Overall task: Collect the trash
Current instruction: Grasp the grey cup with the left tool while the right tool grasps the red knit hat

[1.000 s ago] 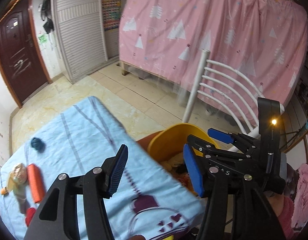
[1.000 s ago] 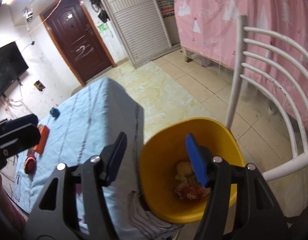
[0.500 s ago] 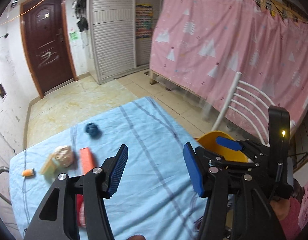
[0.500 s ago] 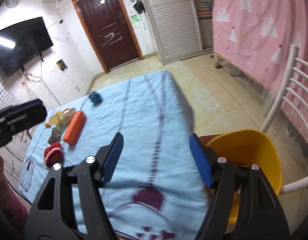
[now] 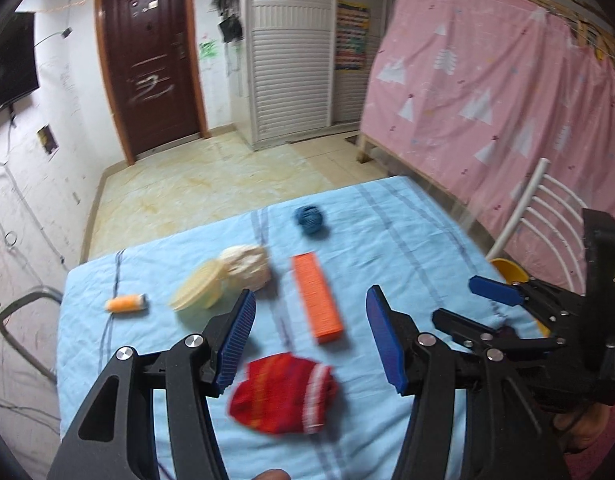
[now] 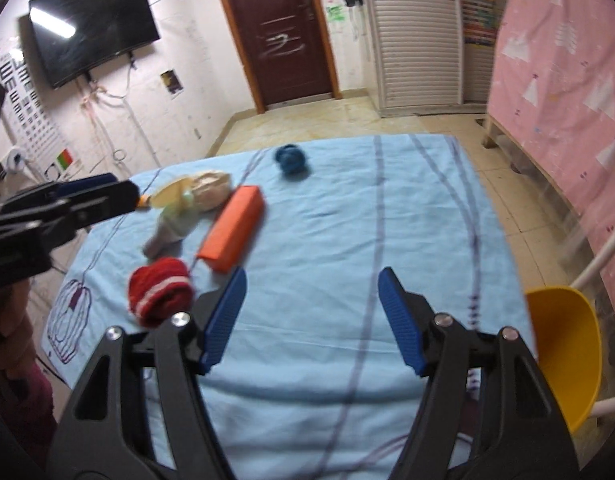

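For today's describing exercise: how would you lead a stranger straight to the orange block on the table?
Find the table under the light blue cloth. Near its middle lies the orange block, between a pale crumpled wad and a red sock. It alone is long, straight-edged and bright orange.

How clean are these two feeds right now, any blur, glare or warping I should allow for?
Left wrist view: motion smear softens the red knitted sock and orange rectangular box; fisheye bends the dark wooden door. Right wrist view: similar smear on those items, a ceiling-light streak glares on the black wall television, edges vignette dark.
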`<action>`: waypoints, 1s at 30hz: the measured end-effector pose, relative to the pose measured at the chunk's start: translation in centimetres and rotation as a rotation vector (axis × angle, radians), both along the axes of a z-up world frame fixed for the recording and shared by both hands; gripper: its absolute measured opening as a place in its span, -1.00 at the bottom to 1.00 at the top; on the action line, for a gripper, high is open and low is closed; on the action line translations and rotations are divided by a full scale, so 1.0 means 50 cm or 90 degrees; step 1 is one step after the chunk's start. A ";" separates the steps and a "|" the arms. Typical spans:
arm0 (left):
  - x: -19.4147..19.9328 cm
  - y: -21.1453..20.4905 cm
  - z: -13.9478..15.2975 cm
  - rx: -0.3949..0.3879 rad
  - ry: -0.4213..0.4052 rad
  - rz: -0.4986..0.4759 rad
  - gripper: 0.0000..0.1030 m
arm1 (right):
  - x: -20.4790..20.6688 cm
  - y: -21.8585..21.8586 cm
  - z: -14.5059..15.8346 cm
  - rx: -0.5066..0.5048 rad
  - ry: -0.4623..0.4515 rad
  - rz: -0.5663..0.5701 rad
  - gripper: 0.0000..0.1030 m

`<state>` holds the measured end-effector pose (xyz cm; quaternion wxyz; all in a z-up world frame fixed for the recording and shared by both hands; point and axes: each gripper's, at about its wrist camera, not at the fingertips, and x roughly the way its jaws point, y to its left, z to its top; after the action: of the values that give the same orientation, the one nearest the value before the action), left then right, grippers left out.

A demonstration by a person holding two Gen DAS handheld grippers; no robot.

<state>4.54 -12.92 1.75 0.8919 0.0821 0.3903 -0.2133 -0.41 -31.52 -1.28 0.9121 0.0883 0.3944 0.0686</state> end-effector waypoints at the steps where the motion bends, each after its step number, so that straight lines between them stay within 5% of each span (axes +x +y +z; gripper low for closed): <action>1: 0.004 0.015 -0.006 0.004 0.003 0.006 -0.04 | 0.003 0.014 0.000 -0.001 0.001 0.009 0.28; 14: 0.066 0.102 -0.100 0.033 0.061 0.054 -0.03 | 0.022 0.163 -0.007 -0.019 0.009 0.125 0.37; 30: 0.101 0.097 -0.166 0.040 0.093 0.041 -0.04 | 0.044 0.267 -0.052 -0.056 0.051 0.203 0.54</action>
<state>9.56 -8.09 -6.56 0.8644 0.0821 0.4631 -0.1775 1.79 -18.17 -3.88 0.8761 -0.0123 0.4423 0.1915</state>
